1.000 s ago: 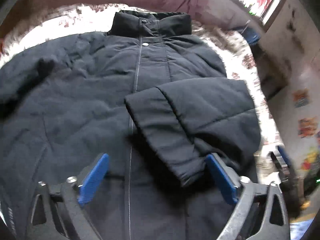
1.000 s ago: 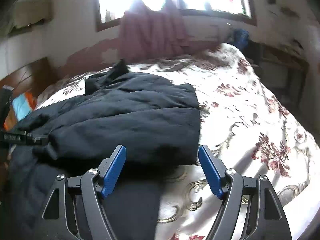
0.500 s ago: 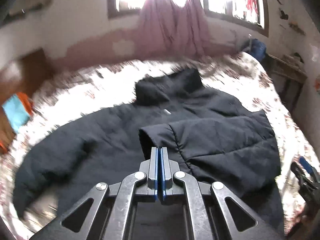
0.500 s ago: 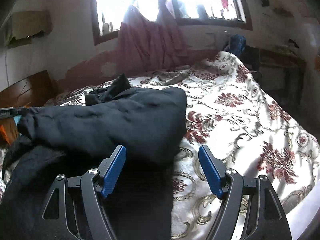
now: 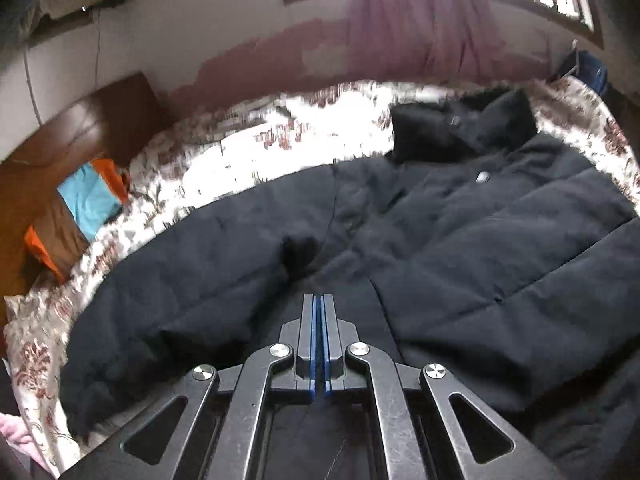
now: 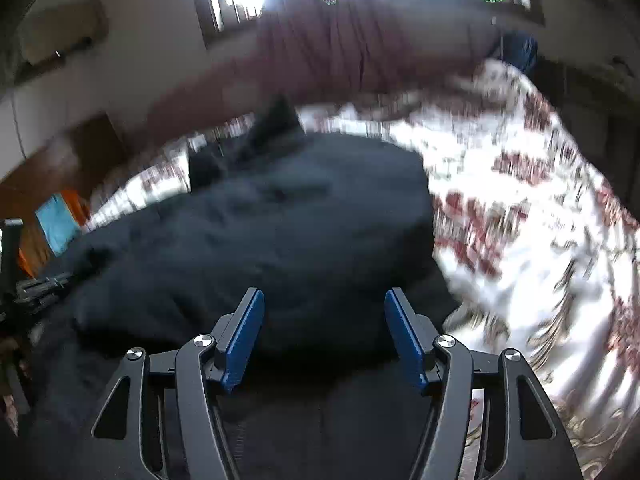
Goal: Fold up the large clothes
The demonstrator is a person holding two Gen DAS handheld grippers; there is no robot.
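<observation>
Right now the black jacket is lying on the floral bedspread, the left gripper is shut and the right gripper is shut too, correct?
Not quite. The right gripper is open, its blue pads wide apart in the right wrist view. The black jacket does lie on the floral bedspread, and the left gripper is shut.

The right wrist view is smeared by motion: the bedspread (image 6: 532, 216) pattern and the jacket (image 6: 280, 232) collar dissolve into streaks. In the left wrist view the jacket (image 5: 460, 240) runs off the right edge, its near hem hidden behind the left gripper (image 5: 319, 344). Whether cloth sits between its closed jaws cannot be told.
</observation>
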